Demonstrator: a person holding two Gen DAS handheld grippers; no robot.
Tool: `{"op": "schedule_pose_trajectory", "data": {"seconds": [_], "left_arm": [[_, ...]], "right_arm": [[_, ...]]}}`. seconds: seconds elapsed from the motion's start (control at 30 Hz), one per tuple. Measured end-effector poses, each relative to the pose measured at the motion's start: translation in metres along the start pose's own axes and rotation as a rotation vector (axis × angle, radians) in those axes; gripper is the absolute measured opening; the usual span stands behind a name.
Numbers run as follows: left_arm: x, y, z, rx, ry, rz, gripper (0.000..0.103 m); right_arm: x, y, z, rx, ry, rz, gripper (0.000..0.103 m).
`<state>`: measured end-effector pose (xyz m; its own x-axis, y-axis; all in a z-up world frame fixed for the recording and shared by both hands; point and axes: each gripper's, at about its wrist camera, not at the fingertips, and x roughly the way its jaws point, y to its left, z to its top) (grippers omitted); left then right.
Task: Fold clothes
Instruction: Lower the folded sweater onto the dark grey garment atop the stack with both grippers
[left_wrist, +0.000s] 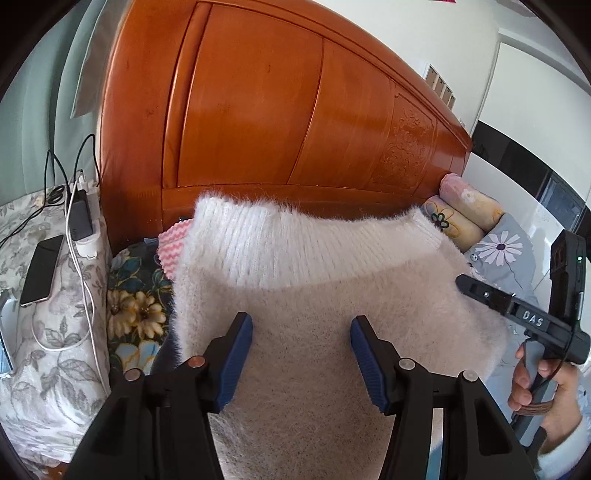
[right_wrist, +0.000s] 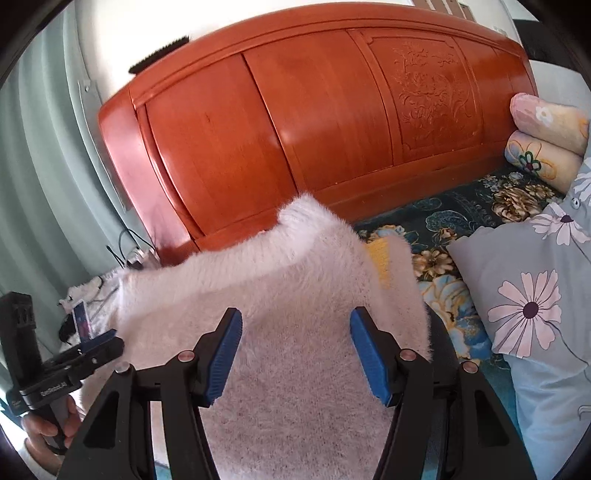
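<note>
A fluffy pale pink sweater (left_wrist: 306, 302) with a white ribbed band lies on the bed, filling the lower middle of both views (right_wrist: 295, 332). My left gripper (left_wrist: 301, 332) is open, its blue pads (left_wrist: 232, 362) wide apart just above the sweater. My right gripper (right_wrist: 295, 328) is also open above the sweater. The right gripper also shows at the right of the left wrist view (left_wrist: 461, 282), at the sweater's right edge. The left gripper shows at the lower left of the right wrist view (right_wrist: 114, 339).
An orange wooden headboard (left_wrist: 280, 110) stands behind the bed. A dark floral bedspread (right_wrist: 461, 214), rolled floral pillows (right_wrist: 543, 144) and a grey flower-print cushion (right_wrist: 524, 295) lie on the right. A side stand on the left holds a phone (left_wrist: 40, 269), charger and cables (left_wrist: 79, 218).
</note>
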<state>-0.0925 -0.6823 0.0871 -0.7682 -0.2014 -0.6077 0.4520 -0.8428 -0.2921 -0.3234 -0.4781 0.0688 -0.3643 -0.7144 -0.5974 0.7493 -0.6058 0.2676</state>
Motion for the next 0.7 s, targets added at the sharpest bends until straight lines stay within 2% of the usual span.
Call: {"op": "schedule_pose_trajectory", "data": {"seconds": [0.1,0.23,0.33,0.47,0.57,0.63,0.7], "left_arm": [[0.004,-0.001,0.003,-0.002,0.010,0.003,0.060],[-0.007,-0.011,0.007,0.015,0.006,0.031,0.060],[-0.022,-0.020,0.004,0.037,-0.012,0.057,0.067],[-0.044,-0.035,-0.011,0.050,-0.053,0.052,0.075],[-0.060,-0.045,-0.028,0.046,-0.086,0.011,0.079],[-0.068,-0.052,-0.043,0.042,-0.103,0.009,0.081],[-0.074,-0.059,-0.059,0.039,-0.115,0.021,0.087]], "right_arm": [[0.009,0.008,-0.005,-0.050,0.004,-0.055,0.063],[0.000,0.006,-0.005,-0.017,-0.003,-0.051,0.063],[-0.018,0.008,-0.005,0.000,-0.036,-0.039,0.062],[-0.047,0.019,-0.015,-0.019,-0.093,-0.056,0.063],[-0.066,0.029,-0.030,-0.030,-0.111,-0.034,0.064],[-0.078,0.036,-0.043,-0.053,-0.116,-0.016,0.072],[-0.088,0.044,-0.057,-0.082,-0.121,-0.008,0.075]]}}
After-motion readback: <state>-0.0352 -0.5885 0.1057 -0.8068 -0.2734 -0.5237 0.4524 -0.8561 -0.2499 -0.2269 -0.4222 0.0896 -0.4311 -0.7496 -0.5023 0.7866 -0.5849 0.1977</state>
